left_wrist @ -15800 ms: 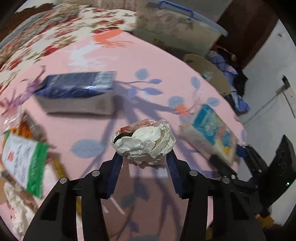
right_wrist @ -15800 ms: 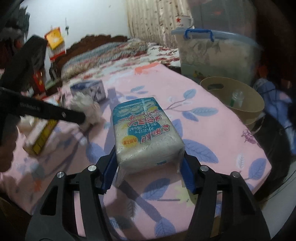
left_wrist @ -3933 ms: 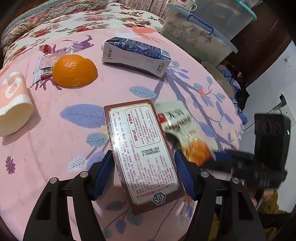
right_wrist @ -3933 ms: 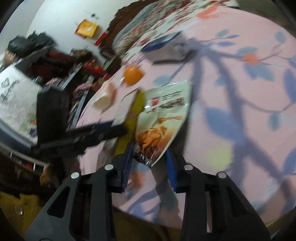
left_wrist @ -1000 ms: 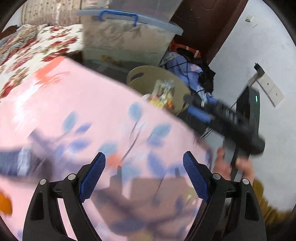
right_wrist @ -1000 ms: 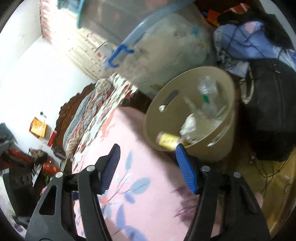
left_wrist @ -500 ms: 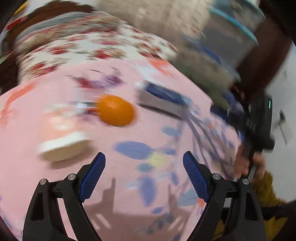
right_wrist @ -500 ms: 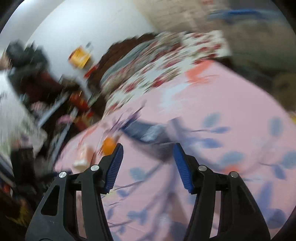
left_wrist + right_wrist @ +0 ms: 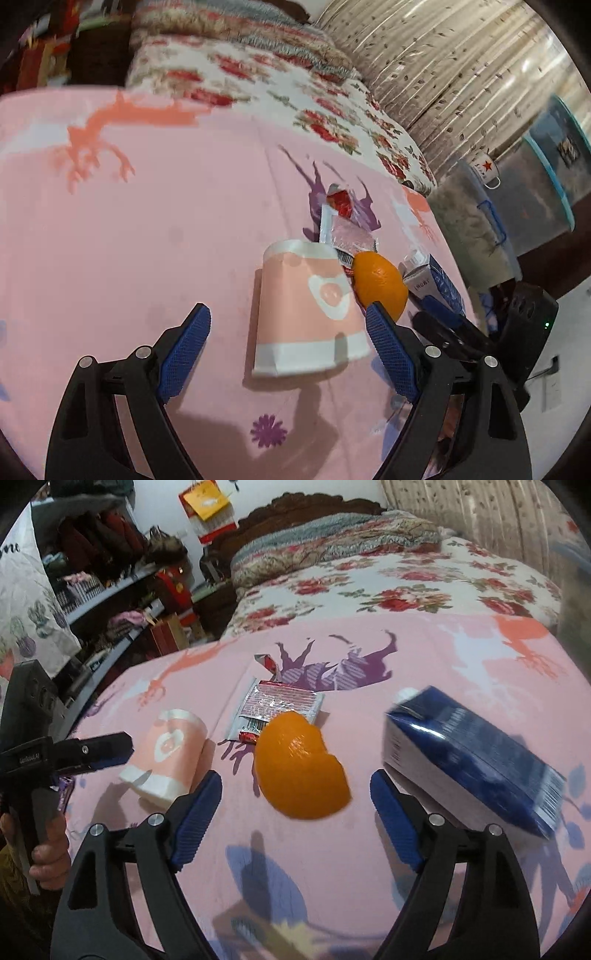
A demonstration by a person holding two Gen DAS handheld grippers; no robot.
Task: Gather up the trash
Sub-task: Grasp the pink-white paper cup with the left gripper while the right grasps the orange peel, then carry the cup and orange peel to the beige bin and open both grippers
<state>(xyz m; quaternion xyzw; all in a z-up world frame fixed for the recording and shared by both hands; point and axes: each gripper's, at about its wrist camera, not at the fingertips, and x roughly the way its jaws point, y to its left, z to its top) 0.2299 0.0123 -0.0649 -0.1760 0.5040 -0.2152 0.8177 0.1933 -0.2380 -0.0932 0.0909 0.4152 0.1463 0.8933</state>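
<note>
The left tool (image 9: 288, 343) is low over the pink tabletop (image 9: 147, 229), its two fingers spread wide around the lower part of a pink paper cup (image 9: 306, 310) that lies on its side; the fingers do not touch it. The right tool (image 9: 295, 812) is also spread wide and empty, with the orange peel (image 9: 301, 766) just in front of the gap. A blue carton (image 9: 469, 757) lies beside the right finger. A crumpled silver-red wrapper (image 9: 277, 709) lies behind the peel, touching it.
</note>
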